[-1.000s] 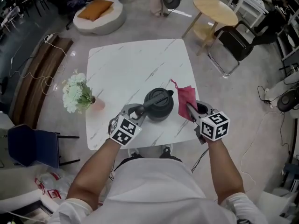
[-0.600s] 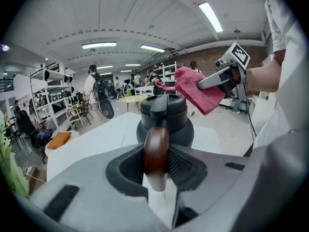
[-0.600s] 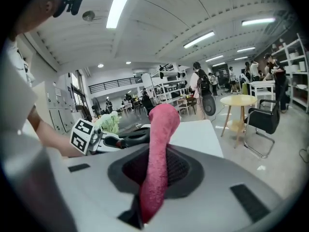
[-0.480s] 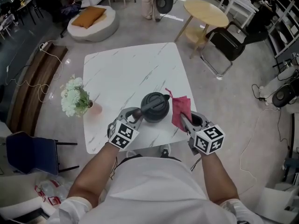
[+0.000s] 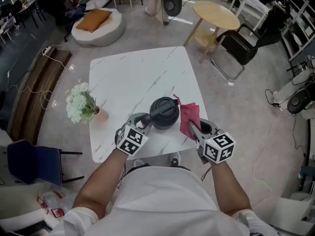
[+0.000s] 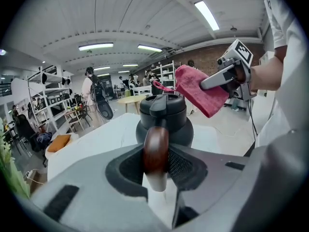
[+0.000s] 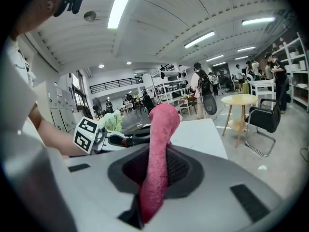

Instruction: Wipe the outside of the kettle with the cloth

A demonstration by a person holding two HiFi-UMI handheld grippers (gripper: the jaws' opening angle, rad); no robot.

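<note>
A dark grey kettle (image 5: pixel 165 112) stands near the front edge of the white marble table (image 5: pixel 138 77). Its brown wooden handle (image 6: pixel 155 150) is clamped between the jaws of my left gripper (image 5: pixel 142 121), which is shut on it. In the left gripper view the kettle body (image 6: pixel 164 122) rises just beyond the handle. My right gripper (image 5: pixel 195 128) is shut on a red cloth (image 5: pixel 189 118), which hangs just to the right of the kettle. In the right gripper view the cloth (image 7: pixel 158 158) stands up between the jaws and hides the kettle.
A pot of white flowers (image 5: pixel 81 103) stands at the table's left edge. Beyond the table are a round wooden side table (image 5: pixel 219 14), a black chair (image 5: pixel 239 48) and a round cushion seat (image 5: pixel 96 23). A blue chair (image 5: pixel 34 159) is at the left.
My right gripper has carried the red cloth a little leftward and up, closer to the kettle's side. The left gripper keeps its hold on the handle, and the kettle stays put.
</note>
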